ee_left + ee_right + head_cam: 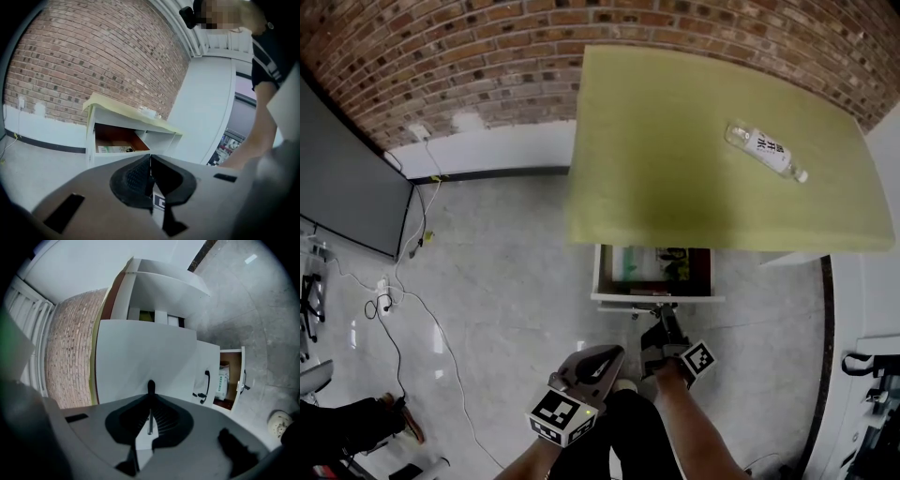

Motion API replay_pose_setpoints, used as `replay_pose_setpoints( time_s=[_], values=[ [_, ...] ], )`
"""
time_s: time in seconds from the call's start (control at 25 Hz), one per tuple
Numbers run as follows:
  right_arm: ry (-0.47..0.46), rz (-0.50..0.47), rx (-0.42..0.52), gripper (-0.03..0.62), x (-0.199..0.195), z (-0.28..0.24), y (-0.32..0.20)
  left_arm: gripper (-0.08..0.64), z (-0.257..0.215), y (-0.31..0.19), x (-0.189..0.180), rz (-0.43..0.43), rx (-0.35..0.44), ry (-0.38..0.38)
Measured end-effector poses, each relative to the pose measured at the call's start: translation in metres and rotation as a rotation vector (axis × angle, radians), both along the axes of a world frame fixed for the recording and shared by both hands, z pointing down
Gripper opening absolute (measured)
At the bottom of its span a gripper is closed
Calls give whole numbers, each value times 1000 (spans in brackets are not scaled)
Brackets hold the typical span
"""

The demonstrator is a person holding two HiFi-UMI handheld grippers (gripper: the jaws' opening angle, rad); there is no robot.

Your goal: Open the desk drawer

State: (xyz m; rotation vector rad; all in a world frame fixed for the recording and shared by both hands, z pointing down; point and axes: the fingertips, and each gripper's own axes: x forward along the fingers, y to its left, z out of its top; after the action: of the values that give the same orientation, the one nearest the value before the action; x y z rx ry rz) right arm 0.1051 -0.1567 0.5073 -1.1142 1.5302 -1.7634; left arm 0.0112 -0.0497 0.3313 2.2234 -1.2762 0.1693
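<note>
The desk drawer (656,298) stands pulled out from under the yellow-green desktop (675,141), with books and a brown interior showing inside. My right gripper (661,317) is at the drawer's white front, shut on its black handle (151,386), and the front (145,357) fills the right gripper view. My left gripper (615,354) hangs back near the person's leg, shut and empty. In the left gripper view the open drawer (112,158) lies beyond the closed left gripper (150,159).
A clear plastic bottle (766,150) lies on the desktop. Open white shelves (164,287) sit to the right of the drawer. A second black handle (206,380) and an open brown compartment (228,380) show beside the front. Cables (394,309) trail over the floor at left.
</note>
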Motion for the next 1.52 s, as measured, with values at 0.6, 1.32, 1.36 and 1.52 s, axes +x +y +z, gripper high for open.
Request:
replay_pose_setpoints(
  time_s=[0.6,1.32,1.36,1.52],
  values=[
    [86,37,-125,31,6,45,15,12,17,-3,-9,36,-52,8],
    [281,-139,-169,69,29,-86,73,11,-13,1,-16,95,-186,-43],
    [287,-151,-159,67,30,-94,75,11,-16,3,-17,101,-185,-53],
    [285,-153,-143,67,35,-126,83,12,-26,13,-24,99,-197,-33]
  ],
)
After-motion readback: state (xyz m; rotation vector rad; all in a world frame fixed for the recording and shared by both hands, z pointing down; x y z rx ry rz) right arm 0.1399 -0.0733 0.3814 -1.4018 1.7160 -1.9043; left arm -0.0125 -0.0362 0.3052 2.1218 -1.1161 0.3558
